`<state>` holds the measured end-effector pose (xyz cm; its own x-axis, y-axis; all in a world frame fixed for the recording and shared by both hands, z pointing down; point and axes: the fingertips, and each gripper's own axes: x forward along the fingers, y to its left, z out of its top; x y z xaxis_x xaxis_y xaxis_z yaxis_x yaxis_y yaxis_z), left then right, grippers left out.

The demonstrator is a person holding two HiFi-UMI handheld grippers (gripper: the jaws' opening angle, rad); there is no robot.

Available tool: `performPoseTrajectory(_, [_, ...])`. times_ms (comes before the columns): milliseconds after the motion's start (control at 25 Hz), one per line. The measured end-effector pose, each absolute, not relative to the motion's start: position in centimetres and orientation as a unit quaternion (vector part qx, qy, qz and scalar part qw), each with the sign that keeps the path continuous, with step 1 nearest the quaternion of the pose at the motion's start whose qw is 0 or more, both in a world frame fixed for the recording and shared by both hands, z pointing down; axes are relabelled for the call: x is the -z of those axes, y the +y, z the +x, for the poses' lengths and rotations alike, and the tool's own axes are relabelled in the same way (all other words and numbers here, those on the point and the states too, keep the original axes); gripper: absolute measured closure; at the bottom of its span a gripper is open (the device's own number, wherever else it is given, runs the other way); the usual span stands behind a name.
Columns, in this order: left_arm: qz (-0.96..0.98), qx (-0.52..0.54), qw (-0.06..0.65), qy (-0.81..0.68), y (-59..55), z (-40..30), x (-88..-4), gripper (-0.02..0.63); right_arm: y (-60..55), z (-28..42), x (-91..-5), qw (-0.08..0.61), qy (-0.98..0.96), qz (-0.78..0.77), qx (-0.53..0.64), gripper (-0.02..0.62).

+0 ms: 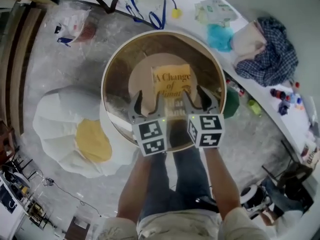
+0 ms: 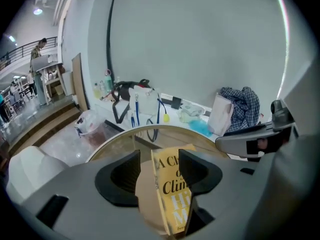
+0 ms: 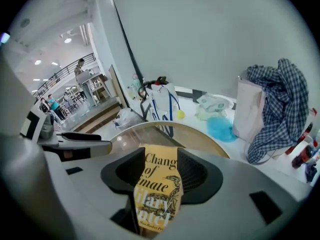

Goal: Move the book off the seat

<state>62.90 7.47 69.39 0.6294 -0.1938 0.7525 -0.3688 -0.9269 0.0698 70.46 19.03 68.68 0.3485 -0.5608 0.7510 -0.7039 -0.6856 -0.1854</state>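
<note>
A yellow book (image 1: 171, 79) lies cover up on the tan cushion inside a round seat with a gold rim (image 1: 112, 64). Both grippers hover side by side over the seat's near edge, pointing down at the book's near end. The left gripper (image 1: 148, 98) is open; in its own view the book (image 2: 172, 184) shows in the gap beside the right pad, with bare cushion on the left. The right gripper (image 1: 196, 96) is open too, and through its gap I see the book (image 3: 157, 184) lower down. Neither pair of pads visibly presses on the book.
A white and yellow floor cushion (image 1: 75, 134) lies left of the seat. Beyond and to the right runs a long white table (image 1: 235, 59) with a plaid cloth (image 1: 267, 51), a blue thing, lanyards and bottles. A plastic bag (image 1: 75, 26) sits on the floor at the far left.
</note>
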Motion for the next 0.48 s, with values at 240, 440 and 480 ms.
performPoseTrajectory(240, [0.909, -0.372, 0.085, -0.166, 6.2, 63.5, -62.0, 0.36, 17.4, 71.4, -60.1, 0.067, -0.395, 0.842, -0.36, 0.407])
performPoseTrajectory(440, [0.928, -0.324, 0.075, -0.166, 4.9, 63.8, -54.1, 0.36, 16.0, 71.2, -52.2, 0.062, -0.412, 0.853, -0.313, 0.407])
performPoseTrajectory(480, [0.933, -0.313, 0.071, -0.165, 4.6, 64.1, -52.3, 0.36, 15.8, 71.3, -50.5, 0.061, -0.414, 0.857, -0.301, 0.407])
